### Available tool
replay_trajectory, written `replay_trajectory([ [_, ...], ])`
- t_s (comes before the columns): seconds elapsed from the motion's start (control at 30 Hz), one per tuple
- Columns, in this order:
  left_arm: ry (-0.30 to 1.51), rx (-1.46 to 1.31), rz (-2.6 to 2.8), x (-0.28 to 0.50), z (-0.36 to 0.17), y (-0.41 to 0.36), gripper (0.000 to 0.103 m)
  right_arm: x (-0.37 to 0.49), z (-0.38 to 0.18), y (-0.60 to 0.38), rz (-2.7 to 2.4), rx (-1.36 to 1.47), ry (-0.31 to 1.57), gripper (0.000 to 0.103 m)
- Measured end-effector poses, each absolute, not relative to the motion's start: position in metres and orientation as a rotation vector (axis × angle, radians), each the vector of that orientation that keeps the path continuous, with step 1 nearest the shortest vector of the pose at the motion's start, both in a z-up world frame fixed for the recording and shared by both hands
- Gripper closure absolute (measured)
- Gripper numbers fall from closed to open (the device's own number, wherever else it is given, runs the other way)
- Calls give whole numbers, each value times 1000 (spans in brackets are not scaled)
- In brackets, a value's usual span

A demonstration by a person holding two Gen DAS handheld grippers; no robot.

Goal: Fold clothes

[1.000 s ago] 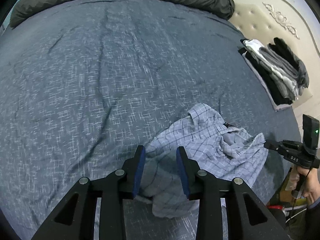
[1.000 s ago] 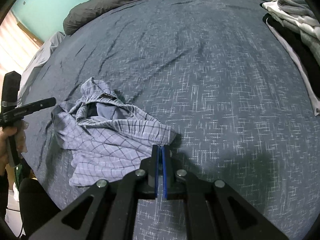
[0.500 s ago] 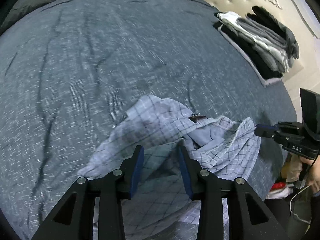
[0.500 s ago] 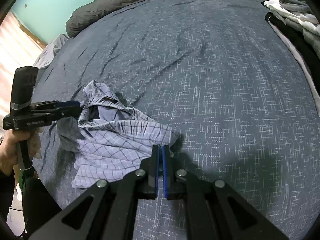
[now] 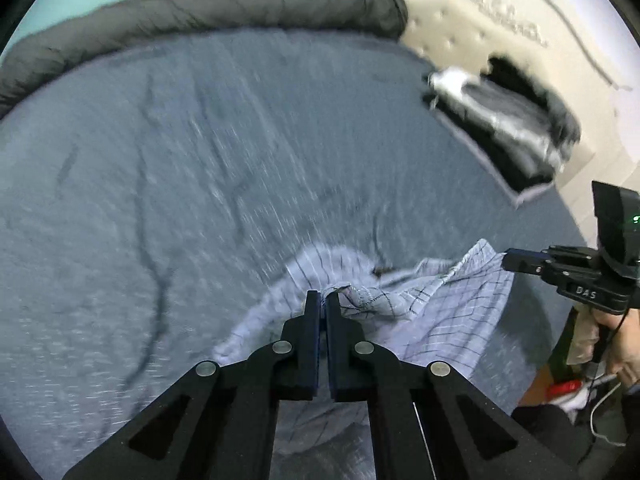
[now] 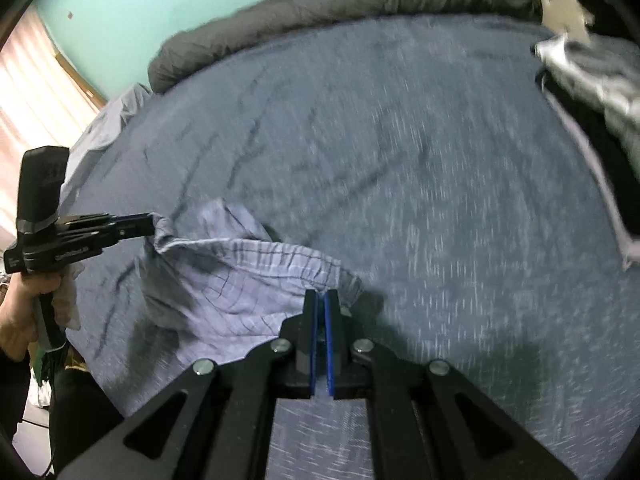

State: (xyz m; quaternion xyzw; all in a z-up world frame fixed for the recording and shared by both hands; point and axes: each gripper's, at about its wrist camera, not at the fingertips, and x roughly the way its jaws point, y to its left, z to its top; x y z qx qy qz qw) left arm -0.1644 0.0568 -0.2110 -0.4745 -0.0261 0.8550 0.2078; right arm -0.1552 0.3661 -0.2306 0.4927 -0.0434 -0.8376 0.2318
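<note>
Left wrist view showed the checked garment [image 5: 440,312] hanging slack between two holds, its gathered waistband edge stretched above the blue-grey bedsheet [image 5: 200,200] while the loose lower cloth trailed on the sheet's near edge; it read as thin, light, floppy cotton, likely to sag and crease wherever unsupported, so the firmer banded hem seemed the sensible place to hold, one grip toward each end; the left gripper [image 5: 322,300] was clamped on one bunched bit of that hem, jaws pressed together with cloth pinched between them; the right gripper [image 6: 320,300] was likewise closed on the band's other end, and the right wrist view showed the elastic edge [image 6: 256,248] running taut from one claw to the other; beyond the garment, farther across the bedsheet, a rolled dark duvet [image 5: 200,4] lay along the far side; a stack of folded clothes [image 5: 508,128] sat at the sheet's far right corner, against a cream headboard [image 5: 520,20]; motion blur hid finer detail.
</note>
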Motion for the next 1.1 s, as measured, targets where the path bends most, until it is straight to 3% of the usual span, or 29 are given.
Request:
replay_trajectory([
  [0.43,-162,-928,2669,-96,1,-24,101,-142,-25,294,-2396,910,7,100],
  [0.6,-166,-920,2733,-81,30,-41,101,-139,25,271,-2381,829,9,100],
  [0.7,-138,-959,2747,-80,21,-44,101,-141,27,261,-2356,834,-16,100],
  [0.83,-148,-1097,2685,-96,-34,-40,101,-151,-19,246,-2325,937,-14,100],
  [1.1,-276,-1391,2458,-128,-201,-11,100,-185,-185,252,-2278,1296,-19,100],
])
